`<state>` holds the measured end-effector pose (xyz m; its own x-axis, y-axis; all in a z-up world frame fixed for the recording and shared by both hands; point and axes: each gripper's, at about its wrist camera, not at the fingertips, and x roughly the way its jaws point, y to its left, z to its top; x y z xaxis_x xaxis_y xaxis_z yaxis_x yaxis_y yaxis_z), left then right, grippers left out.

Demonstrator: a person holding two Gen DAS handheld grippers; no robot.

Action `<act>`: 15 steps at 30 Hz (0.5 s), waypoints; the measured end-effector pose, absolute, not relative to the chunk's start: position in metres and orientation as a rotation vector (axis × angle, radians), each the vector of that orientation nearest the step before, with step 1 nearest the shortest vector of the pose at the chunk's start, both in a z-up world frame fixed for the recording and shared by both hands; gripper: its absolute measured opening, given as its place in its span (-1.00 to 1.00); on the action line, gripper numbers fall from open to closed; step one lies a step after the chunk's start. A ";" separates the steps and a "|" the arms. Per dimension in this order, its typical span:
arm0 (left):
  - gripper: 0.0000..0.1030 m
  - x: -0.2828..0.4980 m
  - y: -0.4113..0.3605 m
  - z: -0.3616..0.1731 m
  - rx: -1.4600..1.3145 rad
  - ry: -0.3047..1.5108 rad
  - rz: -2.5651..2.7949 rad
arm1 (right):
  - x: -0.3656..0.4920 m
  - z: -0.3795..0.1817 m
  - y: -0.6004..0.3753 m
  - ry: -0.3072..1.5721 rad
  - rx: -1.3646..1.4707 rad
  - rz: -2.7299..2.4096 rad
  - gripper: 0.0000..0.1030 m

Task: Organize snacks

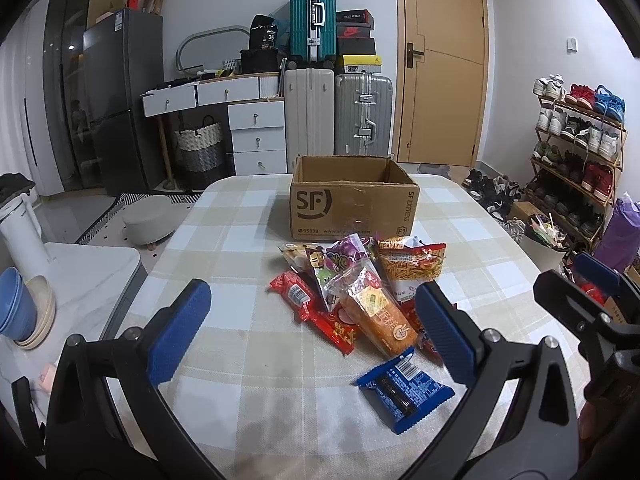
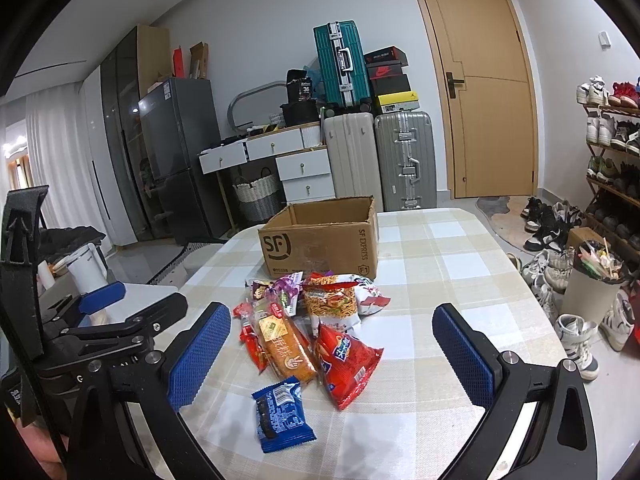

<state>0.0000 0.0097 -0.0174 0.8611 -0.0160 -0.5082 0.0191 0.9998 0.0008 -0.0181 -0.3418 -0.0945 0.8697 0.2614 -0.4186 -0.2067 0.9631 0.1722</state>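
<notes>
Behind the table (image 1: 224, 216) stand suitcases (image 1: 338, 116), white drawers (image 1: 256, 136) and a fridge (image 1: 120, 96); a shoe rack (image 1: 576, 148) is at the right, near the door (image 1: 444, 60). Nothing lies between the grippers and the snacks (image 2: 312, 320). The snacks are in a loose pile on the checked cloth, just in front of the open box (image 2: 324, 240), which looks empty from here. A blue packet (image 2: 282, 414) lies apart from the pile, nearest to the cameras; an orange cake pack (image 2: 286, 350) and a red bag (image 2: 346, 364) are beside it. The left gripper (image 1: 312, 336) and the right gripper (image 2: 332, 356) both have the fingers spread wide and hold nothing, above the near edge.
</notes>
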 end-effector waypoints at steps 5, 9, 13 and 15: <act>0.97 -0.002 0.008 -0.021 0.004 0.538 -0.022 | -0.020 -0.096 -0.344 0.449 0.130 0.251 0.99; 0.97 -0.002 0.007 -0.023 0.006 0.542 -0.019 | -0.020 -0.096 -0.344 0.450 0.132 0.249 0.99; 0.97 -0.003 0.005 -0.024 0.007 0.546 -0.017 | -0.021 -0.096 -0.344 0.447 0.135 0.257 0.99; 0.97 -0.002 0.005 -0.024 0.003 0.550 -0.022 | -0.021 -0.096 -0.345 0.443 0.133 0.258 0.99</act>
<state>-0.0015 0.0047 -0.0244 0.8523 -0.0196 -0.5226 0.0213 0.9998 -0.0027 -0.0215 -0.3453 -0.0962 0.8714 0.2748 -0.4063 -0.2173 0.9589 0.1825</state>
